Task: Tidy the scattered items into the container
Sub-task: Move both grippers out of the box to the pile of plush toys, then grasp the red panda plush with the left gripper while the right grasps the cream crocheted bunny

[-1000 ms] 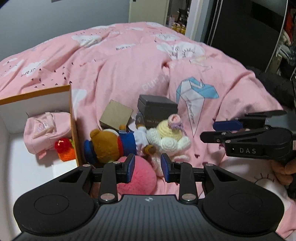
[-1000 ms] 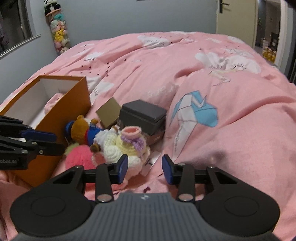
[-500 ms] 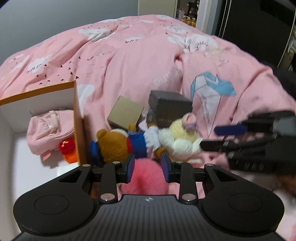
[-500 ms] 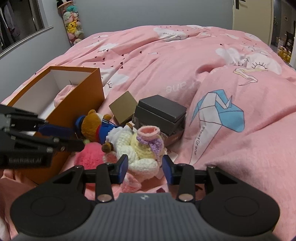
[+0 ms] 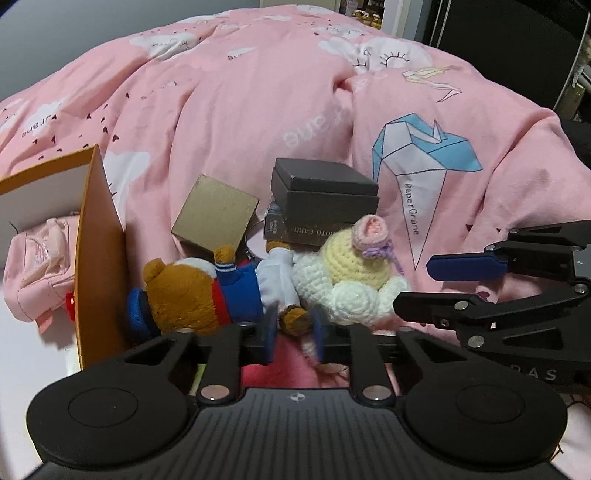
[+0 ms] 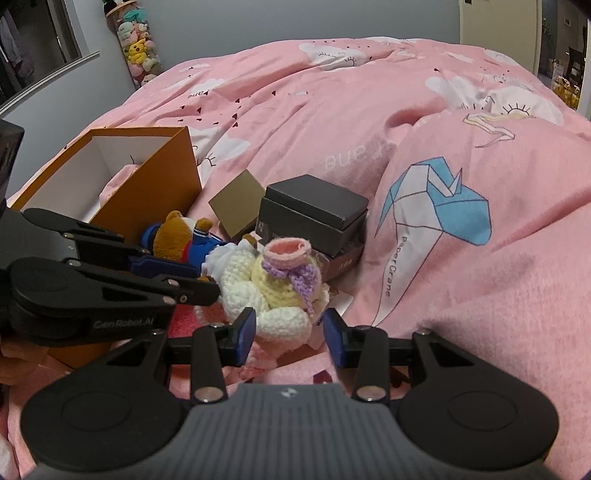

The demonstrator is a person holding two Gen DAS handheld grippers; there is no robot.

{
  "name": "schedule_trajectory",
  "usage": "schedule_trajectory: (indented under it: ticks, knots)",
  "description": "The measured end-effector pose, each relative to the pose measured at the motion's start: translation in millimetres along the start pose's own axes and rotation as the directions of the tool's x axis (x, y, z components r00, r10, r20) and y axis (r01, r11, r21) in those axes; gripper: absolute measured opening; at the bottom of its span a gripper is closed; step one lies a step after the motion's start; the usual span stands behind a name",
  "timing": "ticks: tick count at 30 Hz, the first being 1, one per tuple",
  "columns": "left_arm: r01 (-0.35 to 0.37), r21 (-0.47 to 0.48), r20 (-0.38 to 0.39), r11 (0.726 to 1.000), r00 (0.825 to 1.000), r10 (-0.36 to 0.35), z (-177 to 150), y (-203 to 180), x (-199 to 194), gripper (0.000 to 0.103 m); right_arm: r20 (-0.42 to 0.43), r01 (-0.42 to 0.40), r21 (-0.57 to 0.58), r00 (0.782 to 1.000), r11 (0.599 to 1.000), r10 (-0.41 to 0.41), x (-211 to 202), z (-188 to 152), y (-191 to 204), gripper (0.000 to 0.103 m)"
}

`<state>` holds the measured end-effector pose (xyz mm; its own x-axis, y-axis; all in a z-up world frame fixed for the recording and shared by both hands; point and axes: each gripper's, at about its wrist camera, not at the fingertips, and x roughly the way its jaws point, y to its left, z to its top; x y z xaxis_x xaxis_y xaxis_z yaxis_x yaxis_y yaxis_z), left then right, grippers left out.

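An orange box with a white inside point(image 5: 98, 258) point(image 6: 147, 184) stands at the left on the pink bed; a pink cap point(image 5: 40, 266) lies in it. Beside it lie a brown bear in blue point(image 5: 199, 291) point(image 6: 181, 240), a white and yellow crochet doll point(image 5: 354, 273) point(image 6: 280, 288), a pink fluffy toy point(image 5: 291, 365), a tan box point(image 5: 216, 218) point(image 6: 236, 206) and stacked dark boxes point(image 5: 325, 199) point(image 6: 314, 214). My left gripper point(image 5: 293, 336) is open, its tips at the bear's foot. My right gripper point(image 6: 290, 332) is open around the doll's near side.
The pink duvet point(image 6: 406, 129) rises in folds behind the pile. A red and orange toy point(image 5: 70, 299) peeks out behind the box's wall. A shelf of plush toys point(image 6: 138, 48) hangs on the far wall. A door point(image 6: 517, 33) is at the far right.
Both grippers have moved forward and down toward the pile. The left one now reaches the bear's foot and the right one the crochet doll. Both stay open.
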<state>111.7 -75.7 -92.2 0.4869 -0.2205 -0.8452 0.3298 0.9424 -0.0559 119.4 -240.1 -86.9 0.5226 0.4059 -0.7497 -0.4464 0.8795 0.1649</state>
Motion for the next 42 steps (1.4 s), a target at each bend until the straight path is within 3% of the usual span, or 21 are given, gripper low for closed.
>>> schedule_trajectory:
  ticks: [4, 8, 13, 18, 27, 30, 36, 42]
  knots:
    - [-0.007, 0.020, 0.043, 1.000, 0.999, 0.006, -2.0, -0.7, -11.1, 0.009, 0.000, 0.000, 0.001, 1.000, 1.000, 0.000, 0.4, 0.0, 0.0, 0.044]
    - [-0.019, 0.063, 0.110, 0.998, 0.994, 0.012, 0.4, -2.5, -33.7, 0.008, 0.005, 0.003, 0.001, 1.000, 1.000, -0.003, 0.0, 0.0, 0.1, 0.043]
    - [-0.002, 0.119, 0.131, 0.993, 0.991, -0.014, -5.9, -1.6, -66.6, 0.008, 0.018, 0.014, -0.002, 1.000, 1.000, -0.014, -3.8, 0.9, 1.0, 0.043]
    - [0.019, 0.138, 0.076, 0.990, 0.997, -0.030, -25.7, 0.6, -85.5, 0.008, 0.027, 0.006, 0.000, 1.000, 1.000, -0.006, -7.5, 6.0, -0.9, 0.043]
    - [-0.118, 0.164, -0.035, 0.979, 0.991, 0.126, -54.5, 2.0, -83.5, 0.008, 0.044, 0.026, 0.022, 0.999, 0.999, -0.027, 8.7, 36.2, -5.4, 0.045]
    - [-0.117, 0.158, -0.049, 0.980, 0.991, 0.126, -62.6, 5.6, -84.7, 0.008, 0.011, 0.004, 0.045, 1.000, 0.999, -0.005, 19.3, 35.5, -9.1, 0.045]
    - [-0.112, 0.178, -0.045, 0.978, 0.992, 0.122, -69.2, 1.9, -85.7, 0.008, 0.009, -0.021, 0.038, 1.000, 0.999, 0.020, 14.3, 26.4, -8.8, 0.018]
    - [-0.105, 0.200, -0.059, 0.974, 0.991, 0.119, -72.3, -0.2, -86.8, 0.008, 0.098, -0.030, -0.036, 0.995, 0.999, 0.034, -11.5, 29.5, 8.1, 0.009]
